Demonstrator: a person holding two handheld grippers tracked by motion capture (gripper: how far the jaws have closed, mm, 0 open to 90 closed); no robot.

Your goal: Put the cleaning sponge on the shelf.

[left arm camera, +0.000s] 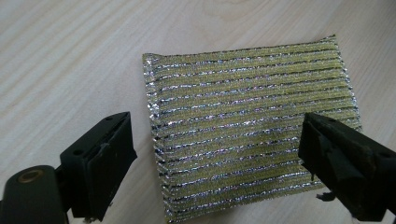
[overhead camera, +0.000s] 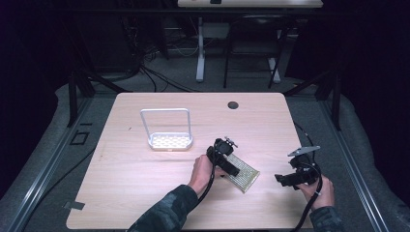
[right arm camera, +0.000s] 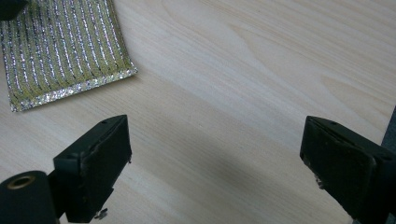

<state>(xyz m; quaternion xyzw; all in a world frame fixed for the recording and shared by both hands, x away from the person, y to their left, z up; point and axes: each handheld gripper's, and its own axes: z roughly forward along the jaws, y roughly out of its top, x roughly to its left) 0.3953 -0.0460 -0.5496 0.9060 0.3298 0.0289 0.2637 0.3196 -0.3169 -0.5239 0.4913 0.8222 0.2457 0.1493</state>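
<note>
Glittery scouring pad (left arm camera: 247, 130) lies flat between the left claw's (left arm camera: 215, 163) wide-open, empty jaws.

Room: dark around the lit table (overhead camera: 145, 193).
Light: from above, even.
Glare: sparkle on the scouring pad (left arm camera: 247, 126).
Shadows: soft.
Focus: near claw tips slightly soft.

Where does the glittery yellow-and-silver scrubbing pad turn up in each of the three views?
High view: the scrubbing pad lies flat right of centre, partly under the left gripper.
Left gripper view: the pad sits mid-frame, between and beyond the open jaws.
Right gripper view: one part of the pad shows at the top left.
Shared landmark: the pale wooden table under it.
</note>
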